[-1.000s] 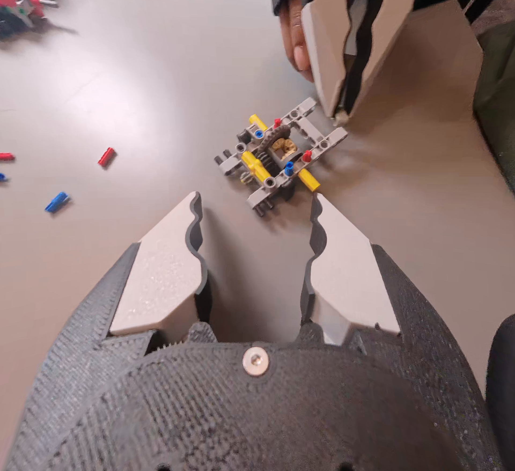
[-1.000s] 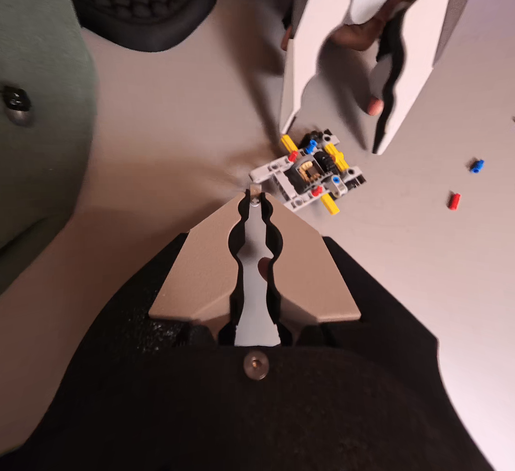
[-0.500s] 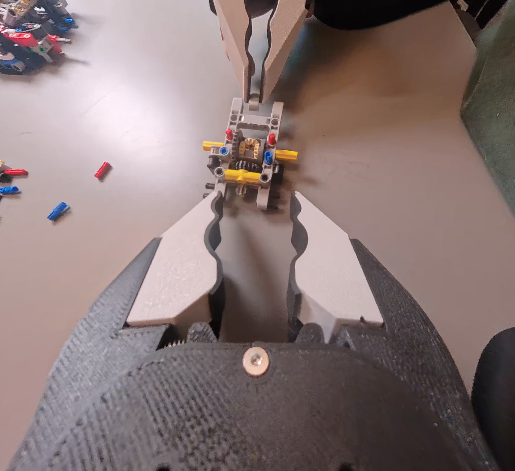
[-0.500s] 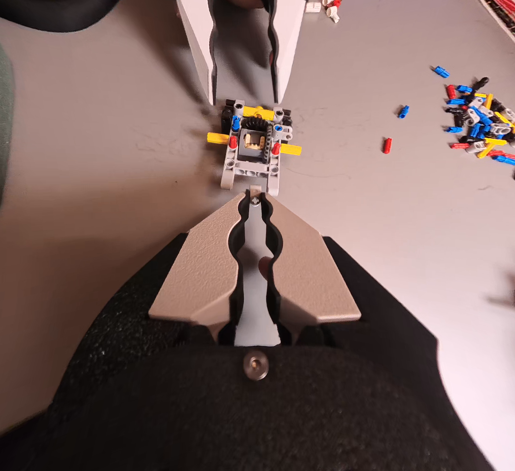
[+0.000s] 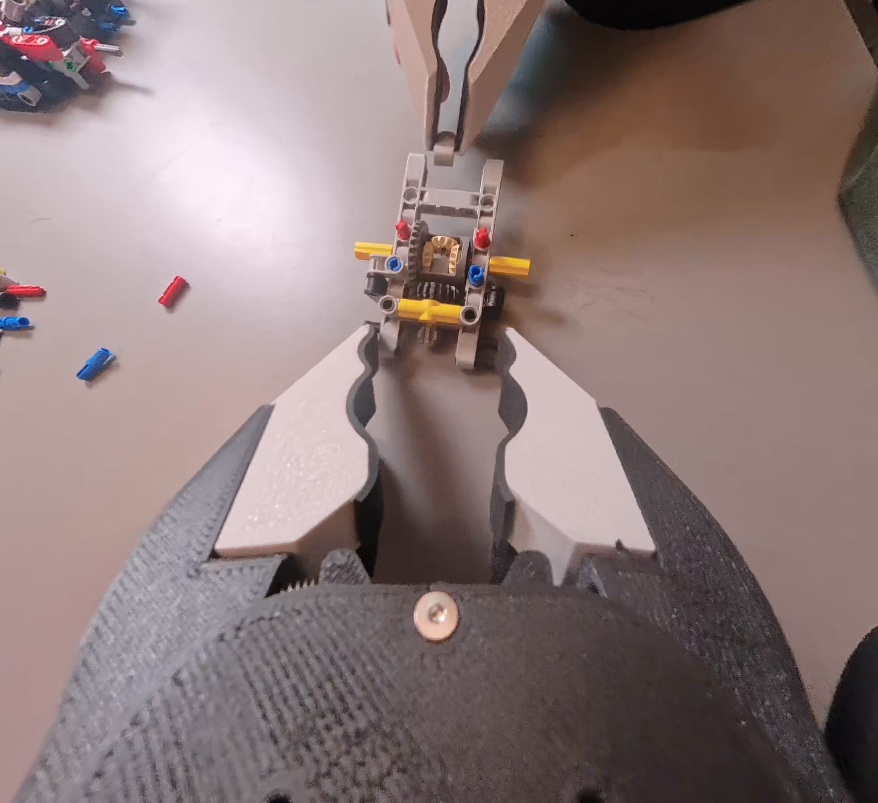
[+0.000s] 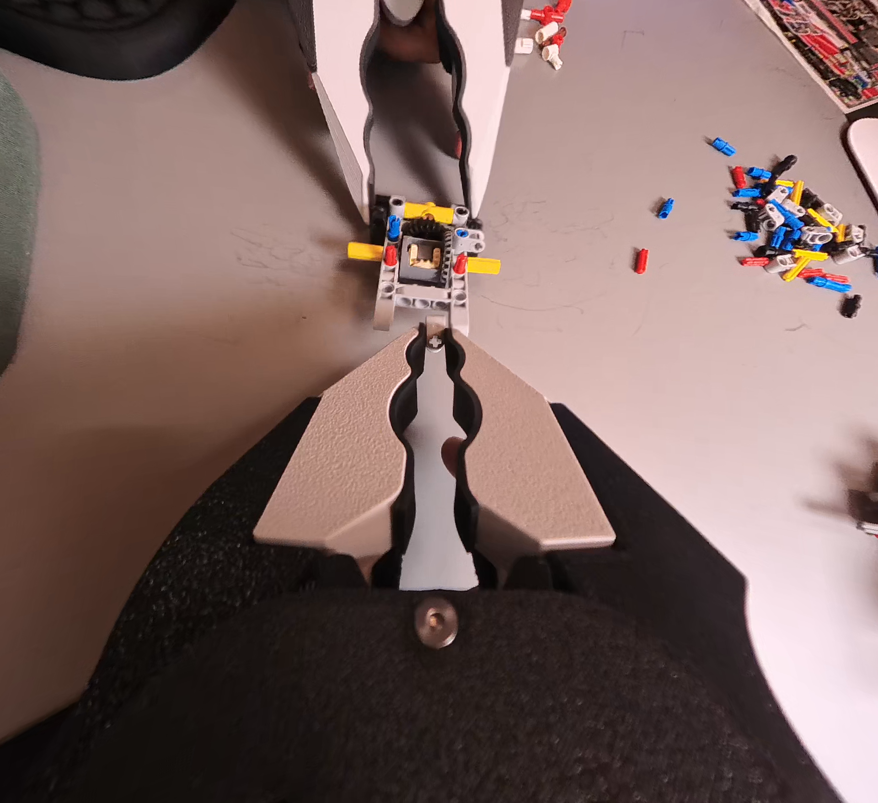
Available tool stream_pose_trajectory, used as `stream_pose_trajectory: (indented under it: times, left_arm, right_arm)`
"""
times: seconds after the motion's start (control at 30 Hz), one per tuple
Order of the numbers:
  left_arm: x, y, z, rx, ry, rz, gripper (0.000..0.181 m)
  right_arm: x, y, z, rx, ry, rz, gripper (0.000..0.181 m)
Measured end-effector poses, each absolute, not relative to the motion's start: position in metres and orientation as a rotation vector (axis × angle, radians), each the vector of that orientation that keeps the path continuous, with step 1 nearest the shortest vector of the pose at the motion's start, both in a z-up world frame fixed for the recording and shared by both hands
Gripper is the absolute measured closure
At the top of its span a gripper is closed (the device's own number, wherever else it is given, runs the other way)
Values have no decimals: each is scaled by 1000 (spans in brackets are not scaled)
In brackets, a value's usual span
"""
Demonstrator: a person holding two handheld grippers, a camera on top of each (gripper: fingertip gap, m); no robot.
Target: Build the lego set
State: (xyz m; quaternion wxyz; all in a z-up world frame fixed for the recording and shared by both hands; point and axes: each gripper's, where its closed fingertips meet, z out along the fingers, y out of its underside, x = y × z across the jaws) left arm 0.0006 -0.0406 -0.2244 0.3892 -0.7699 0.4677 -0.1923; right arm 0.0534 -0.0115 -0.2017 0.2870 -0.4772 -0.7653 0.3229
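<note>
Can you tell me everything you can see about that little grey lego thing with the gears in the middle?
The grey lego frame lies flat on the table. Two long holed plastic beams are joined by a crossbar, with dark gears and a tan one between them. Yellow axles stick out sideways; small red and blue pins stand on top. The open left gripper straddles one end; the right gripper brings a small grey piece to the other.

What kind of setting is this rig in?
Probably an office or lab desk used as a building bench: plain grey tabletop, pile of loose pieces, printed instruction booklet, half-built frame between both grippers.
</note>
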Motion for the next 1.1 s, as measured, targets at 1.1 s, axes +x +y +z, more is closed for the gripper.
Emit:
stream_pose_trajectory:
  times: [1.1]
  left_arm:
    - [-1, -31, -205, -1849, 1098, -455, 136]
  right_arm:
    - [53, -22, -210, -1254, -2058, 903, 175]
